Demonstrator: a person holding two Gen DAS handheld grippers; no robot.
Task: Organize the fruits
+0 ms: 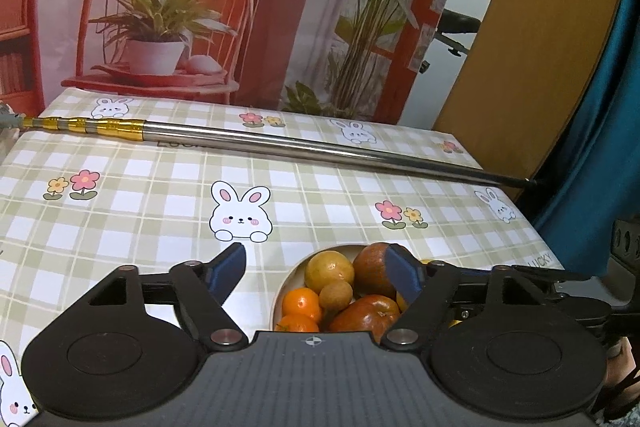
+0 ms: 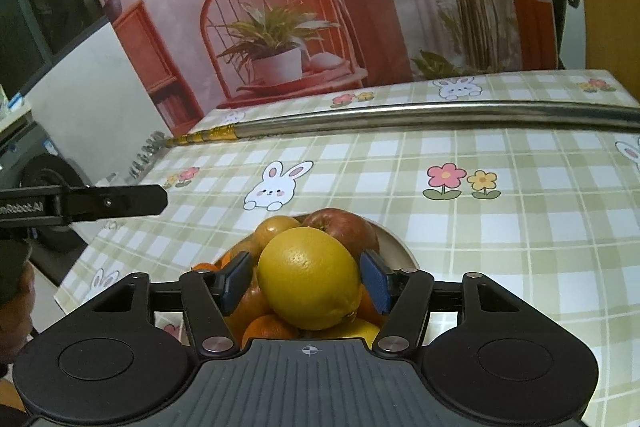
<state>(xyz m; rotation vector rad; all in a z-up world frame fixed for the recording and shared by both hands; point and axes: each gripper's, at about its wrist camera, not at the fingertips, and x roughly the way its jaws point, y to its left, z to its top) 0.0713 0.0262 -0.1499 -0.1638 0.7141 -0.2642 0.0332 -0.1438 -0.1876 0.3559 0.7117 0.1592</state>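
A pale bowl on the checked tablecloth holds several fruits: a yellow-green citrus, red apples, mandarins and a small brown fruit. My left gripper hovers over the bowl's near side, open wide, with nothing between its blue pads. In the right wrist view a large yellow citrus lies on top of the pile in the bowl, between the fingers of my right gripper. The right pad is at its skin; a thin gap shows beside the left pad.
A long metal pole with a gold-banded end lies across the far part of the table. The tablecloth has rabbit and flower prints. A printed backdrop stands behind the table. The table's right edge drops off by a blue curtain.
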